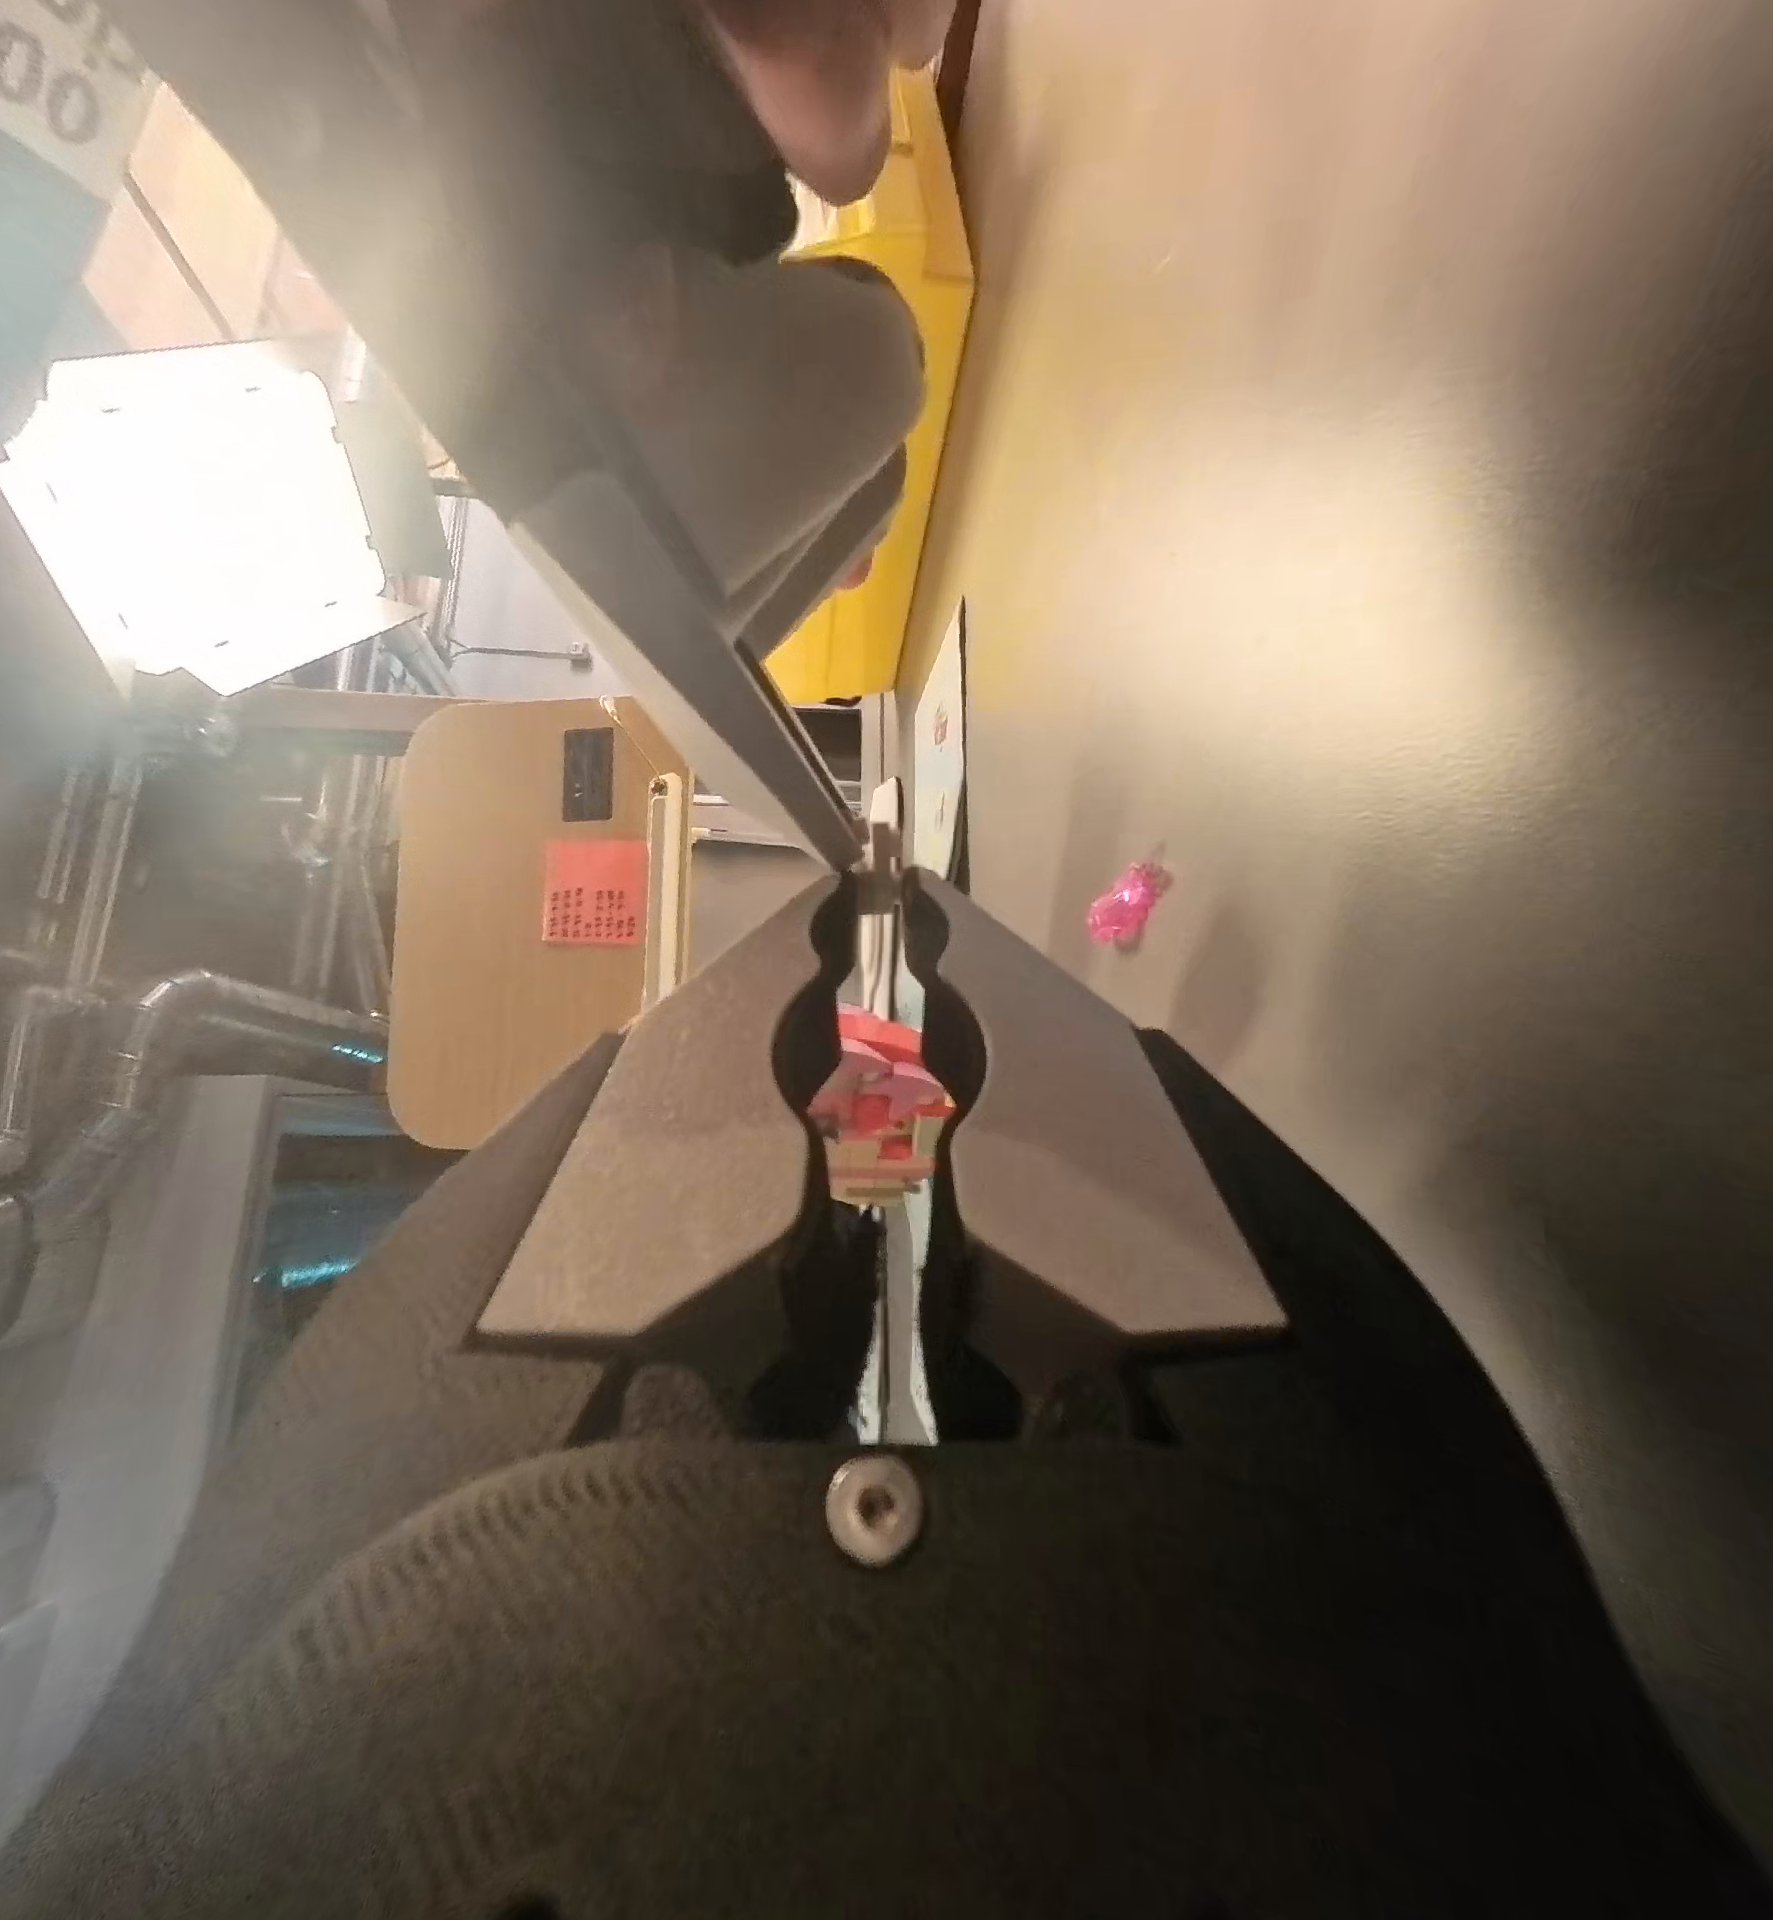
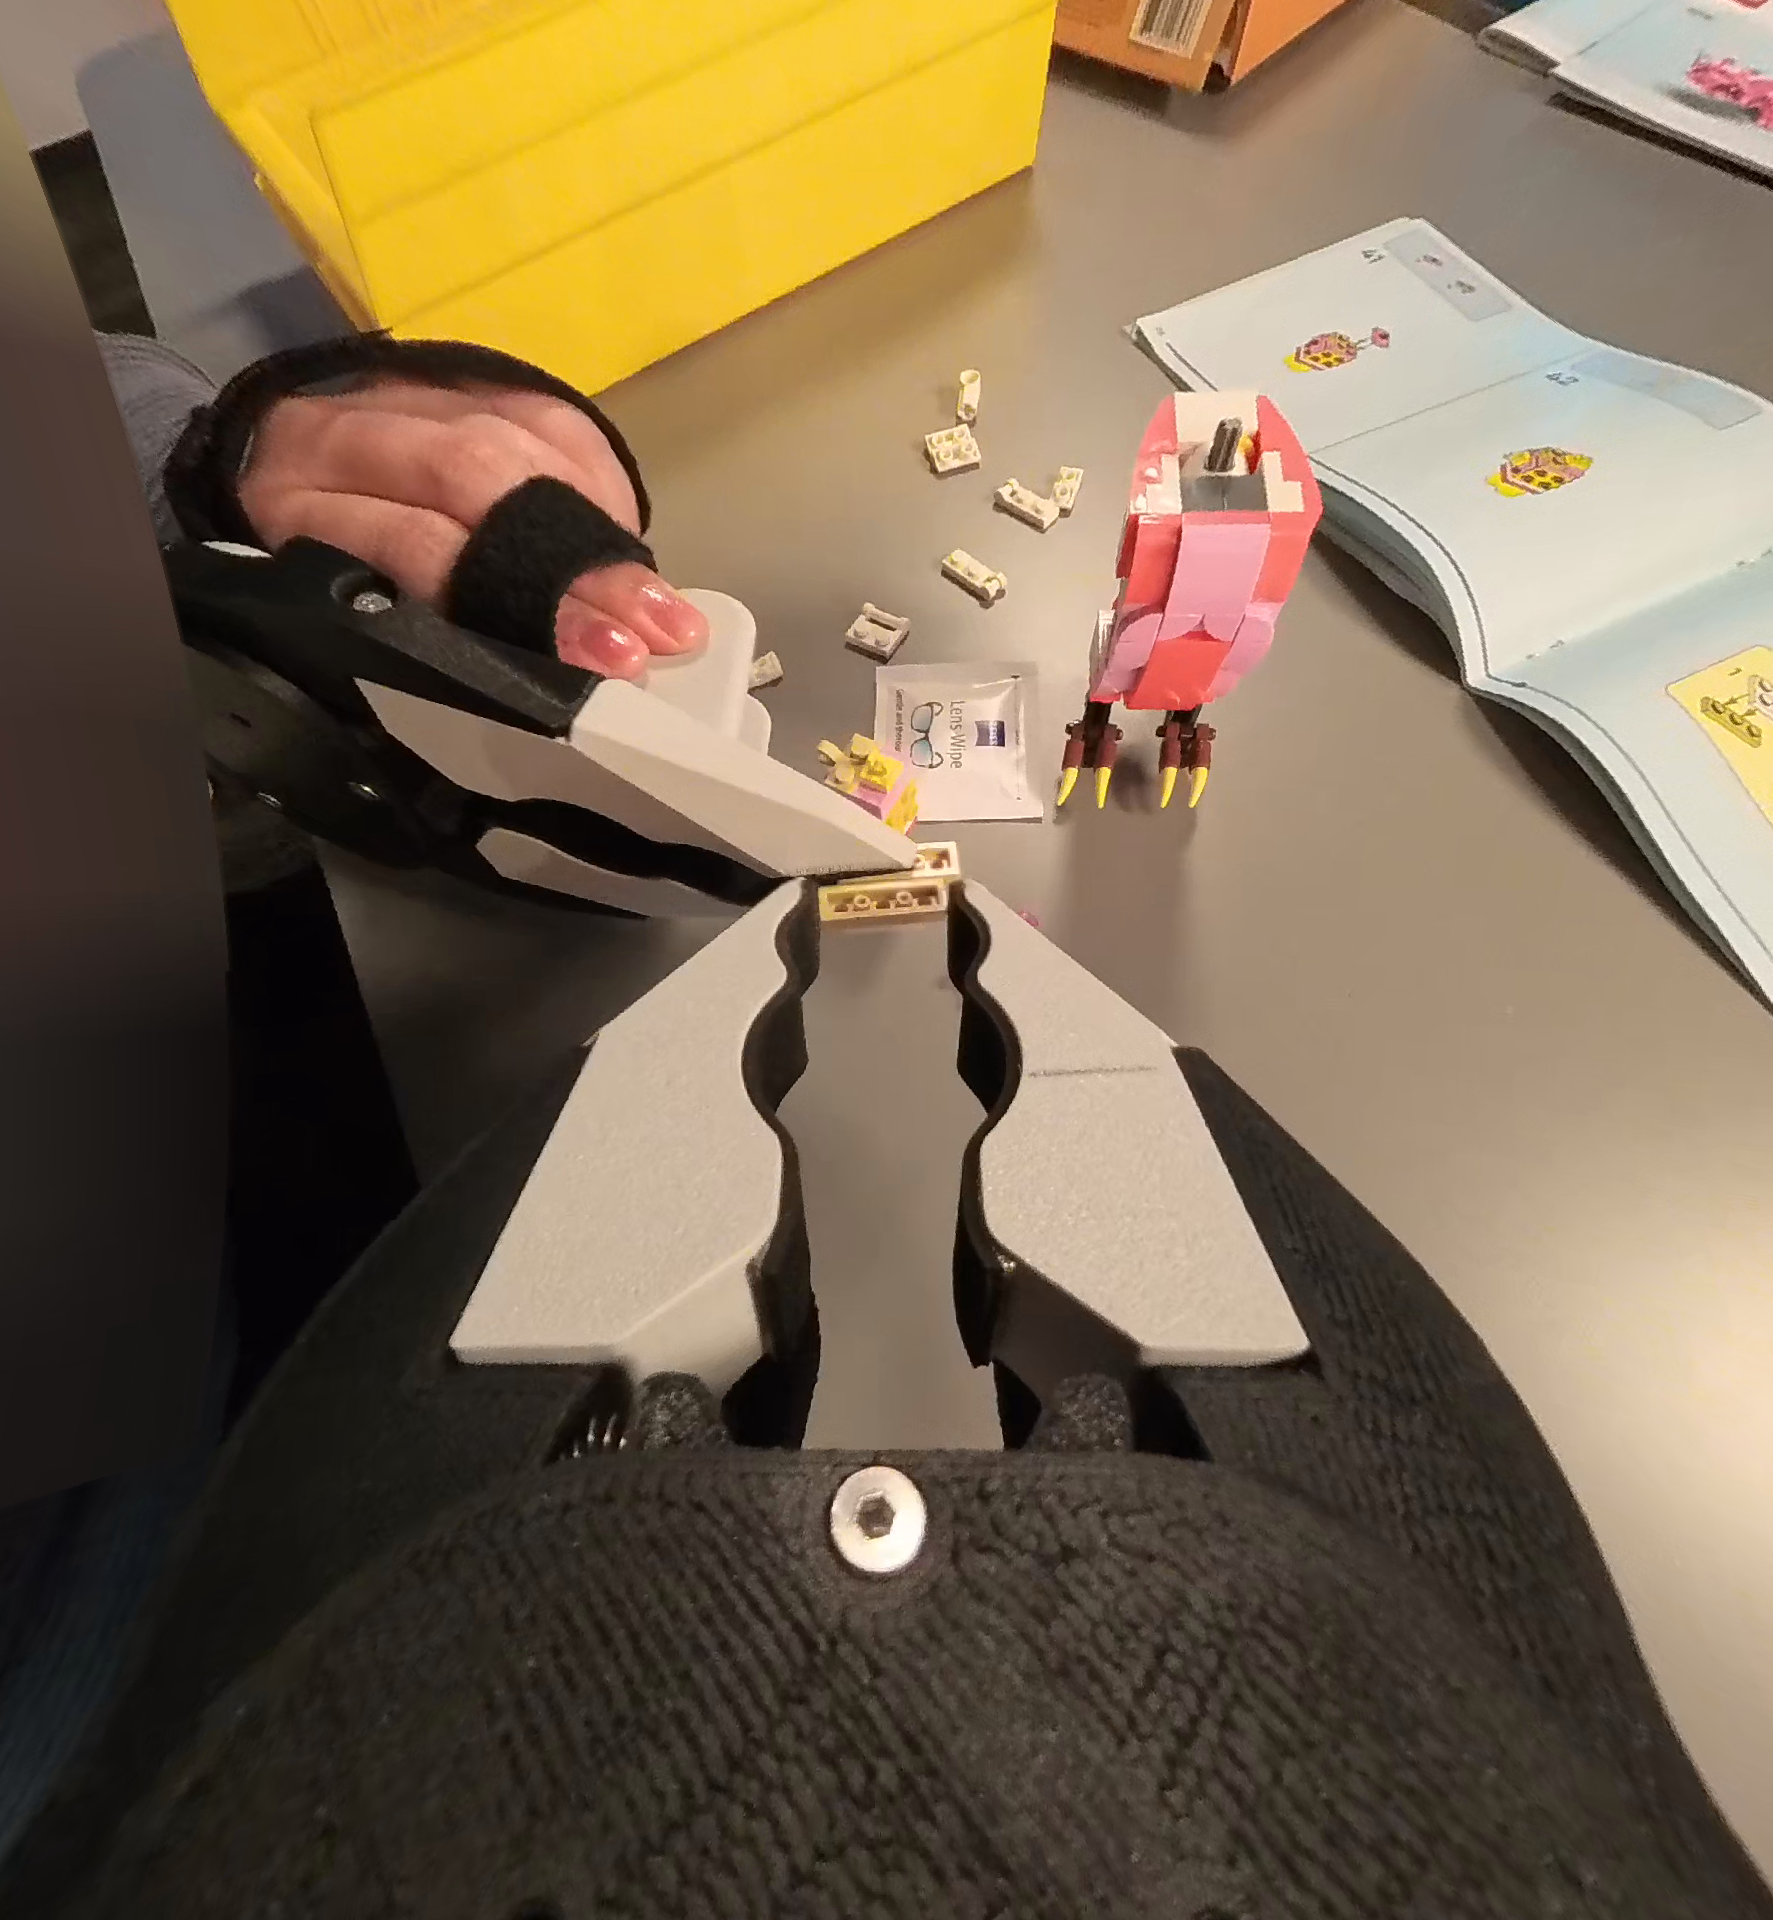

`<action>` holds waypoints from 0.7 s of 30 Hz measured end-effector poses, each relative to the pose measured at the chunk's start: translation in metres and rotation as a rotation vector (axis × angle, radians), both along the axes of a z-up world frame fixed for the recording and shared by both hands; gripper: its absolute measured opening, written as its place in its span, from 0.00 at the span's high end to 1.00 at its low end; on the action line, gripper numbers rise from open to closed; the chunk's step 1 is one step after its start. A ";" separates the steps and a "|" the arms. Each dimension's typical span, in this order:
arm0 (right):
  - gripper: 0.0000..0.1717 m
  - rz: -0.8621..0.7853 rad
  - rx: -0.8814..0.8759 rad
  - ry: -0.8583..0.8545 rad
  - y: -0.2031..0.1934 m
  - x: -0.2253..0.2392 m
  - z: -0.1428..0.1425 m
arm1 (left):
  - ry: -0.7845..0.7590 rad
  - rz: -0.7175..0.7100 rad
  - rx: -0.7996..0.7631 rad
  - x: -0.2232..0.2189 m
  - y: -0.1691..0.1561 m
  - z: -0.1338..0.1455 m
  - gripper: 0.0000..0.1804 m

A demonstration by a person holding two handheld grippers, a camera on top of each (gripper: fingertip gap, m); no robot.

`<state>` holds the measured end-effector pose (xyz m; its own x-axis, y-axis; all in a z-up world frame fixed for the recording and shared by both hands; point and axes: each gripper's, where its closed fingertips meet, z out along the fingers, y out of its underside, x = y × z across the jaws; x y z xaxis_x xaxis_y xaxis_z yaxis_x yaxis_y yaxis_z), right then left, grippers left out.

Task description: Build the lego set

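Cream plate (image 2: pixel 887 899) sits clamped across the tips of our right gripper (image 2: pixel 884 902), just above the grey worktop (image 2: pixel 1381 1039). Our left gripper (image 2: pixel 903 857) pinches a second cream piece (image 2: pixel 942 858) touching it. Beyond stand a yellow box (image 2: pixel 653 156), an open booklet (image 2: pixel 1588 540), a pink brick bird (image 2: pixel 1204 582) and loose cream pieces (image 2: pixel 975 571).
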<state>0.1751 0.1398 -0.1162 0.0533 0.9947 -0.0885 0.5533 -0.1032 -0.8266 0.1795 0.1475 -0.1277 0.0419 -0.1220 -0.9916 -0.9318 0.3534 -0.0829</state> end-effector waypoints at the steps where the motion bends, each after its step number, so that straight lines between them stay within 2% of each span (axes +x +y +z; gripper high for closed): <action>1: 0.87 0.003 -0.004 0.004 0.000 0.000 0.001 | 0.000 -0.003 0.005 0.000 0.000 0.001 0.97; 21: 0.85 -0.054 -0.105 0.090 0.002 -0.004 0.010 | -0.106 -0.010 -0.011 -0.003 -0.001 0.014 0.97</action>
